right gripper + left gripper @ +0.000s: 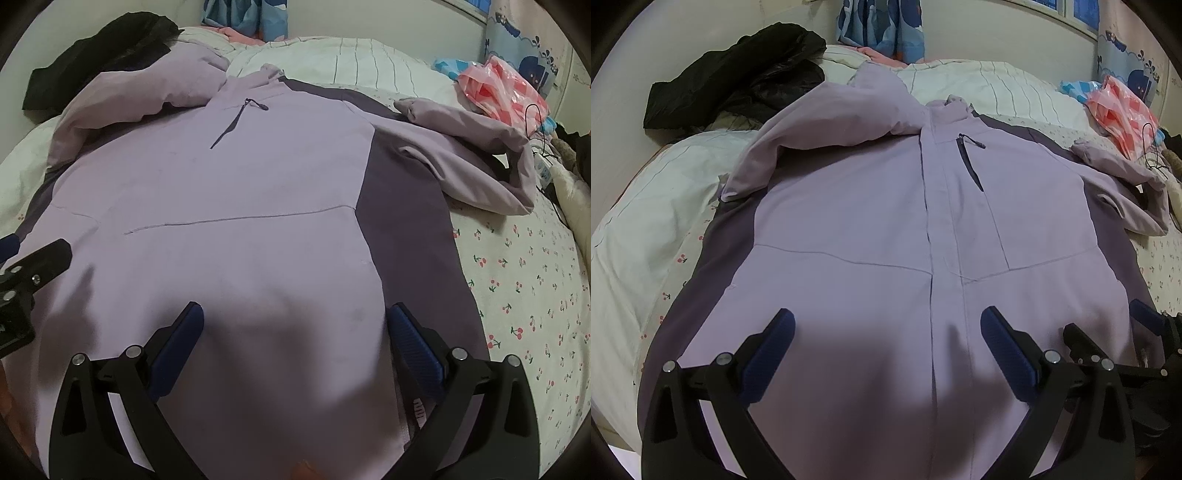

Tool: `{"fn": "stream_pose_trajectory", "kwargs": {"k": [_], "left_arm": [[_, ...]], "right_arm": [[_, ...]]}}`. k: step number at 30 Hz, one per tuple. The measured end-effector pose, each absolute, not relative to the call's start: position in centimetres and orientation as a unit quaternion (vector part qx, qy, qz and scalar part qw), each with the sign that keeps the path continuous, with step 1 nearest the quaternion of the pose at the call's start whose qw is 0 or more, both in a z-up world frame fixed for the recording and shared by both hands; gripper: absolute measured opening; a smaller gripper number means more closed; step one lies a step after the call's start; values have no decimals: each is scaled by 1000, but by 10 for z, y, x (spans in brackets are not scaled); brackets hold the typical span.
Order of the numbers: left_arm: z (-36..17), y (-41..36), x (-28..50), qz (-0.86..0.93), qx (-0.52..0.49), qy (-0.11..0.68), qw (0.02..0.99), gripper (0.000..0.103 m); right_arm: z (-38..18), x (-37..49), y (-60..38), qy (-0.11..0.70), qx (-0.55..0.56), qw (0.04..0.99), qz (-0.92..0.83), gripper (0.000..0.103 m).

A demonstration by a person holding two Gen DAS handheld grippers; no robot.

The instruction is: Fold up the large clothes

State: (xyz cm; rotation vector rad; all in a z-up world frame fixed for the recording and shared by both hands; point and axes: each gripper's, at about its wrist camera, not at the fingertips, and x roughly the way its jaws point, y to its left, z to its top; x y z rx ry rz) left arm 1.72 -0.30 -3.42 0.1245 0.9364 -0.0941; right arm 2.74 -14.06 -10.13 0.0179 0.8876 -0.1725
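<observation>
There is one lilac jacket (871, 221) with two sleeves, one black jacket (738, 74), one pink plastic bag (1123, 110), and one striped duvet (979, 88). There are two grippers: the left gripper (886, 332) and the right gripper (295, 325), each with two fingers.

Dim, flat indoor light w/ a cool cast in both wrist views. Soft grey shadows pool on the lilac-and-purple zip jacket (849, 221) (221, 184) near the bottom edge. Heavy fisheye bending, black vignette at corners; no glare, slight softness toward edges.
</observation>
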Motion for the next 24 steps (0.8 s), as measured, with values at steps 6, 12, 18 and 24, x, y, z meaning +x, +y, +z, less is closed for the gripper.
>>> {"fn": "stream_pose_trajectory", "kwargs": {"k": [6, 12, 18, 24], "left_arm": [[-34, -3, 16, -45, 59, 451, 890, 97], [-34, -3, 16, -46, 61, 451, 889, 97], [-34, -5, 16, -44, 65, 449, 890, 97], [-32, -10, 14, -38, 82, 439, 894, 97]], "right_arm": [[-90, 22, -143, 415, 10, 906, -87, 97], [-78, 16, -146, 390, 13, 916, -90, 97], [-70, 12, -150, 375, 22, 923, -85, 97], [-63, 9, -154, 363, 32, 927, -84, 97]]}}
